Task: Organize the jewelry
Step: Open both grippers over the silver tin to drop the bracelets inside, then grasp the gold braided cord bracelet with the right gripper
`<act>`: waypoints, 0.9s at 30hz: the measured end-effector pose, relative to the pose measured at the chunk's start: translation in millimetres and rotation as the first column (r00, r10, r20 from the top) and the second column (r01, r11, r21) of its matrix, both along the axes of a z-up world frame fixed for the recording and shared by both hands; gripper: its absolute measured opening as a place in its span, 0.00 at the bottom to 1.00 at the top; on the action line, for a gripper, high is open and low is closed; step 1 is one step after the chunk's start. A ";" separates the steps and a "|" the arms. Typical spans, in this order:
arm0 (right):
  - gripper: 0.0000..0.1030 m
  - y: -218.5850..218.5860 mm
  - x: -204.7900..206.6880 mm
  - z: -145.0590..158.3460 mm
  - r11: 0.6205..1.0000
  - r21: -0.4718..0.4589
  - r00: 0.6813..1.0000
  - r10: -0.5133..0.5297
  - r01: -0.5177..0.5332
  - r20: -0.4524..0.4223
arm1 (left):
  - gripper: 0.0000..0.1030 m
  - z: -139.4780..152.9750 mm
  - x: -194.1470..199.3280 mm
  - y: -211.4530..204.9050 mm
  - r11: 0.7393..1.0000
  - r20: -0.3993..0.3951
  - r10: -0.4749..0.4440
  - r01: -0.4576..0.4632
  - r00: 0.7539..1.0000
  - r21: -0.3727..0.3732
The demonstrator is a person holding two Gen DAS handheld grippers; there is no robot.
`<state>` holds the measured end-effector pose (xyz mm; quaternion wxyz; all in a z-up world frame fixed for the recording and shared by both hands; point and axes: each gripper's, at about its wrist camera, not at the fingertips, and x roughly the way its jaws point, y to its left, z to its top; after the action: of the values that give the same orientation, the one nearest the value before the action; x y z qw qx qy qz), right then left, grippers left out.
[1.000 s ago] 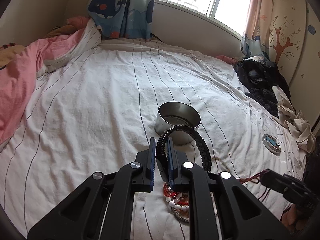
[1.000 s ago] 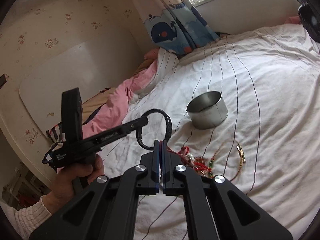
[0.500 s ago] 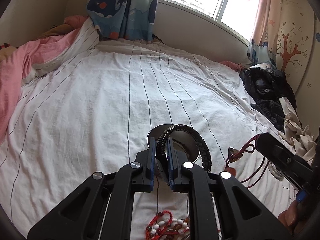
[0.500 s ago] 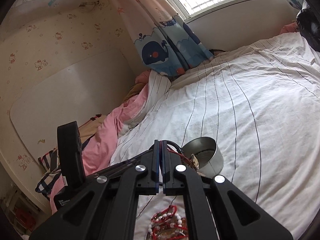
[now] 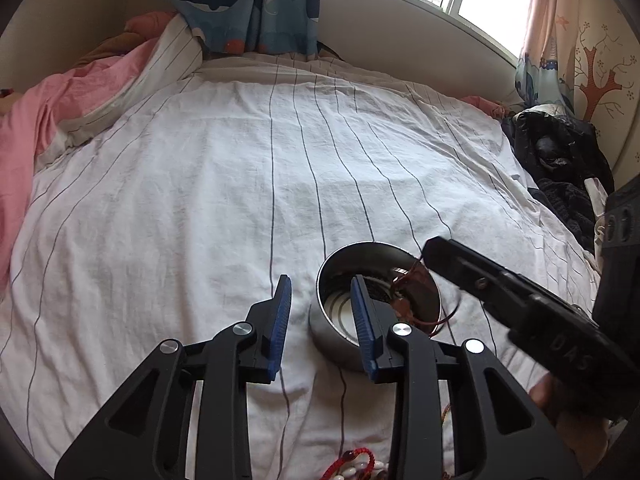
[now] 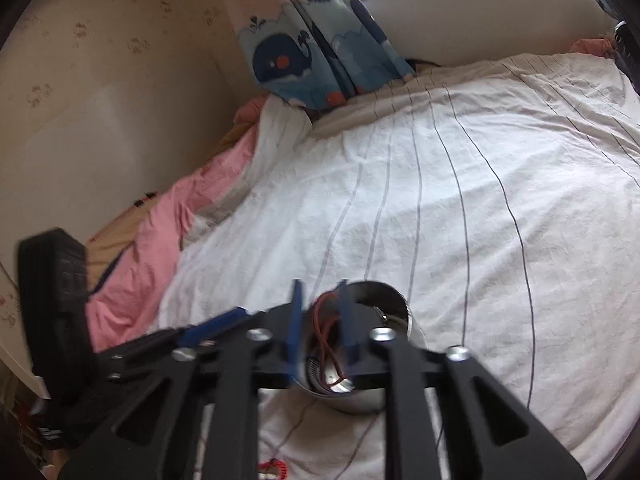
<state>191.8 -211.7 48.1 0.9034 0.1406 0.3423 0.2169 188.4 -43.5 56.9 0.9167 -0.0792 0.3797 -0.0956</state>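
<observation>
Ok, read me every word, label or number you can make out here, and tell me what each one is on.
"DAS": raised letters on the body of the black right gripper, seen upside down in the left wrist view.
White print on the handle of the black left gripper, low on the left of the right wrist view: too blurred to read.
Nothing else shows any readable text.

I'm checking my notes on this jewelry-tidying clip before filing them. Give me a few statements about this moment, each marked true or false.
1. The left gripper is open and empty. True.
2. The metal tin stands on a wooden table. False: it sits on the striped bedsheet.
3. A red cord necklace hangs into the tin. True.
4. The right gripper is shut. False: its jaws are apart.
5. The tin has a lid on. False: it is open-topped.
</observation>
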 end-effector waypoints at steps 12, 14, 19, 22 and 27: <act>0.54 -12.0 -60.6 8.8 0.992 -0.123 0.999 -0.036 0.040 0.036 | 0.35 -19.5 -54.1 -1.9 0.999 -0.047 -0.042 0.044 0.998 0.026; 0.54 -11.2 -67.3 11.3 0.990 -0.134 0.999 -0.036 0.041 0.036 | 0.36 -19.4 -60.0 -2.2 0.999 -0.049 -0.044 0.045 0.998 0.025; 0.54 -10.2 -84.7 17.7 0.984 -0.173 0.997 -0.040 0.050 0.059 | 0.38 -16.1 -70.4 -4.5 0.998 -0.050 -0.043 0.045 0.998 0.041; 0.54 -12.7 -93.8 20.0 0.980 -0.187 0.996 -0.052 0.064 0.067 | 0.39 -13.4 -75.0 -7.2 0.998 -0.049 -0.045 0.048 0.998 0.049; 0.54 -20.1 -107.6 22.0 0.975 -0.206 0.995 -0.066 0.081 0.079 | 0.42 -12.2 -83.4 -10.7 0.997 -0.050 -0.045 0.049 0.998 0.064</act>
<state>84.2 -231.8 70.1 0.9321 0.0497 0.3253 0.1512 105.0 -54.2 44.7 0.9069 -0.0425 0.4064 -0.1027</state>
